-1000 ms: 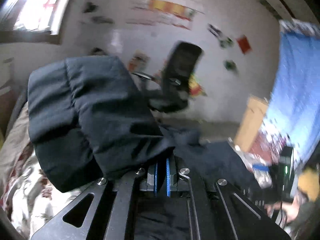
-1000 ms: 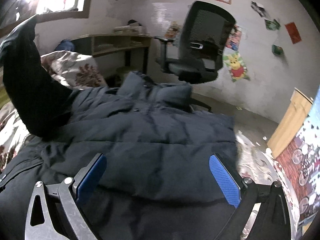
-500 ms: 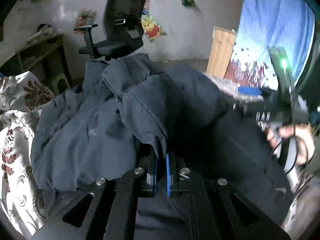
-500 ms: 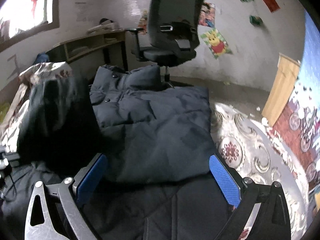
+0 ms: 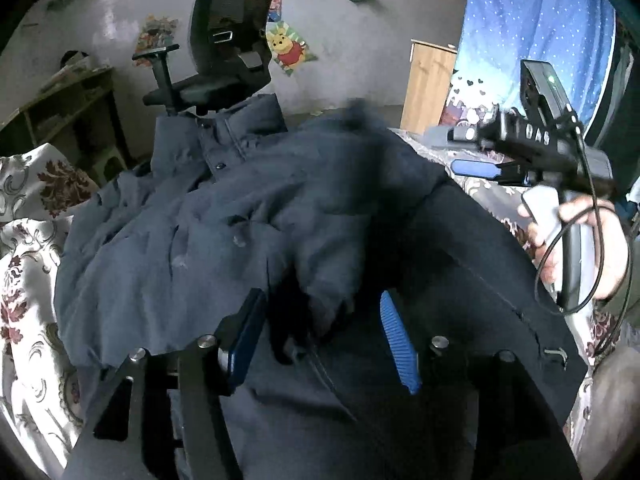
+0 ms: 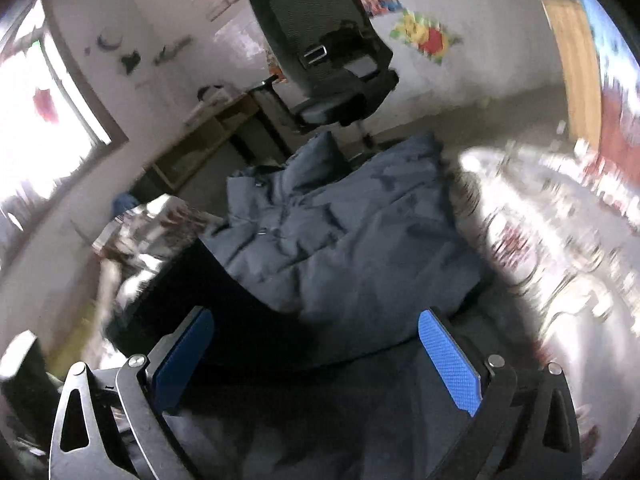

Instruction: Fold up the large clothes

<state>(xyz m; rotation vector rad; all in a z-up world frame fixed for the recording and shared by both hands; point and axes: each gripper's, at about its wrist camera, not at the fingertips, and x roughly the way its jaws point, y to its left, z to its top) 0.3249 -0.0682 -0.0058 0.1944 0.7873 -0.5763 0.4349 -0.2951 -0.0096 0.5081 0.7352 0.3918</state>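
Note:
A large dark navy padded jacket (image 5: 224,224) lies spread on a bed, collar toward the far end, with one sleeve (image 5: 332,248) folded across its front. My left gripper (image 5: 320,332) is open just above the sleeve's cuff, which lies loose between the jaws. The jacket also shows in the right wrist view (image 6: 344,240). My right gripper (image 6: 316,344) is open and empty above the jacket's lower part. It also shows in the left wrist view (image 5: 476,168), hand-held at the right.
A floral bedspread (image 5: 28,248) lies under the jacket. A black office chair (image 5: 228,52) stands beyond the bed's far end, a wooden desk (image 6: 208,136) to its left. A wooden board (image 5: 428,84) and a blue curtain (image 5: 536,40) are at the right.
My left gripper carried the sleeve down across the jacket's front and has opened, letting it go. My right gripper stayed open and swung over the jacket.

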